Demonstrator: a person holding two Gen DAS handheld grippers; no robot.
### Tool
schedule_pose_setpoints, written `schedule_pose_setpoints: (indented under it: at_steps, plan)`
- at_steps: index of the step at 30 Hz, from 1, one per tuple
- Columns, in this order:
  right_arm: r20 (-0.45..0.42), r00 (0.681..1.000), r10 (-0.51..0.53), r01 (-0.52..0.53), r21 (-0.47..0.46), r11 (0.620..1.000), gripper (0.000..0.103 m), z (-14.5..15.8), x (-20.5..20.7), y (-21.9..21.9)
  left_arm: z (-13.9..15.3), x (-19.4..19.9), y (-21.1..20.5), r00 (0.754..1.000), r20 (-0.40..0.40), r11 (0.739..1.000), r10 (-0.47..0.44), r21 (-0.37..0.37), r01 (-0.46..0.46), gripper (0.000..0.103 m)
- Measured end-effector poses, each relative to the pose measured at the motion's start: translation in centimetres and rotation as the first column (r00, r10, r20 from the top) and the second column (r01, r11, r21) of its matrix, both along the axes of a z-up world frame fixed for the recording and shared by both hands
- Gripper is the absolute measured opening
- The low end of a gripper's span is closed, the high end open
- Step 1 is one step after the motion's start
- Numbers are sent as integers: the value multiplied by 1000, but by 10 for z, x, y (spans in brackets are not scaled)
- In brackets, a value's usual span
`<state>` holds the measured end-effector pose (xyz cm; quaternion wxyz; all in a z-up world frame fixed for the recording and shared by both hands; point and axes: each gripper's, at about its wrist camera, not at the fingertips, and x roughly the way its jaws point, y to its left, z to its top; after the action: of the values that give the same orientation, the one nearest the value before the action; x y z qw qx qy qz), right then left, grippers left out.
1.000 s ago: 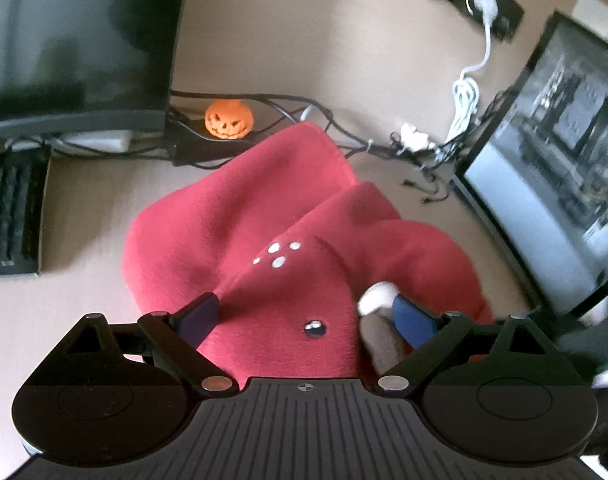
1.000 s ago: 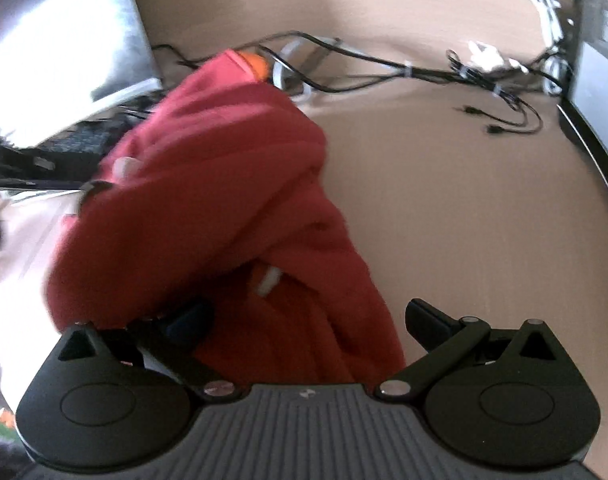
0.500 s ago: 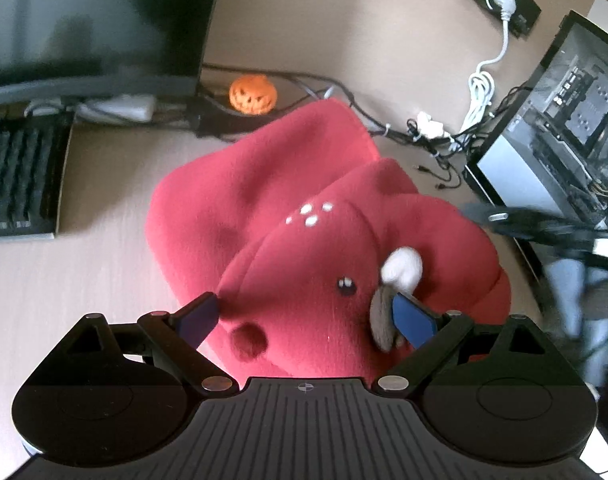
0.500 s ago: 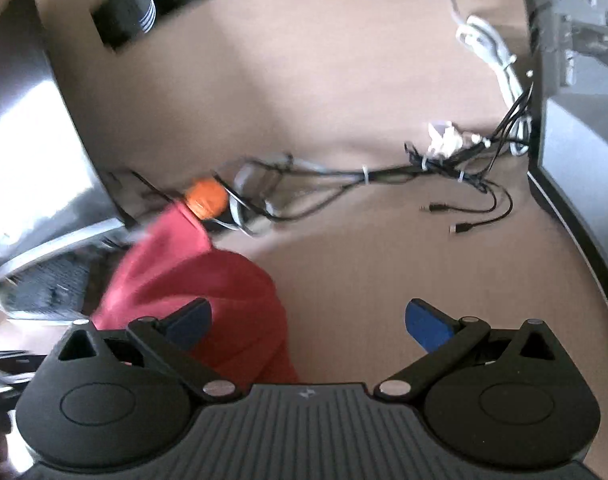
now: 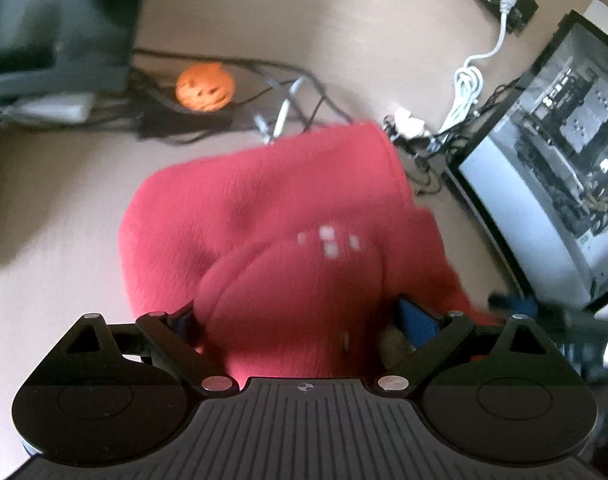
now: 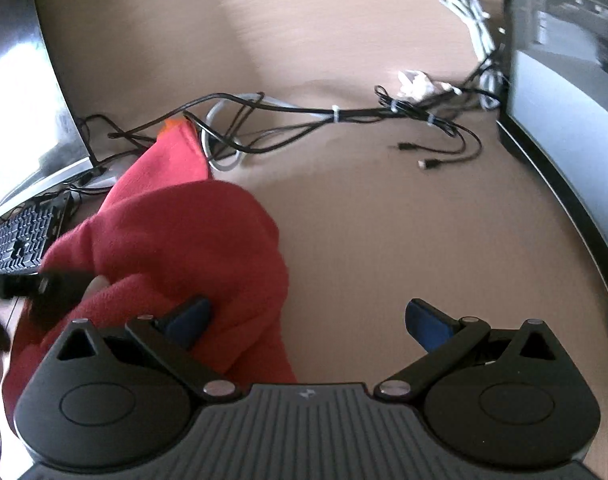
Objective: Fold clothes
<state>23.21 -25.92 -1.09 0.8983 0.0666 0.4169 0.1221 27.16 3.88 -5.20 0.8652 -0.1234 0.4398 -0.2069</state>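
Filling left hand-held gripper [image 5: 300, 316]: red garment [image 5: 272, 232], bare desk [image 6: 403, 220] rightward

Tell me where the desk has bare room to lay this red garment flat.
Widest free patch: bare desk between the red garment, the cable bundle behind and the monitor base on the right. A smaller patch lies left of the garment. It is crowded around the pumpkin and the keyboard.

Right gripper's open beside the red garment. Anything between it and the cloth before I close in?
Nothing visible does. The right gripper is open, its left finger already against the red garment. Bare desk lies between the fingers; the cables lie farther off.
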Motion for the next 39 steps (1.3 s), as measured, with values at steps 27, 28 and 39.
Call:
schedule_pose_setpoints:
  at_steps: [27, 28, 39]
  plan:
    - [-169, 980, 104, -15, 460, 888, 103, -16, 8, -9, -9, -47, 15, 993, -103, 992, 51, -112, -62, 98]
    - [-190, 976, 108, 2, 502, 865, 103, -20, 7, -10, -10, -43, 13, 994, -101, 991, 47, -117, -59, 98]
    - [-214, 972, 96, 44, 571, 820, 103, -32, -3, -13, -9, 4, -7, 998, -58, 989, 13, -145, -21, 98]
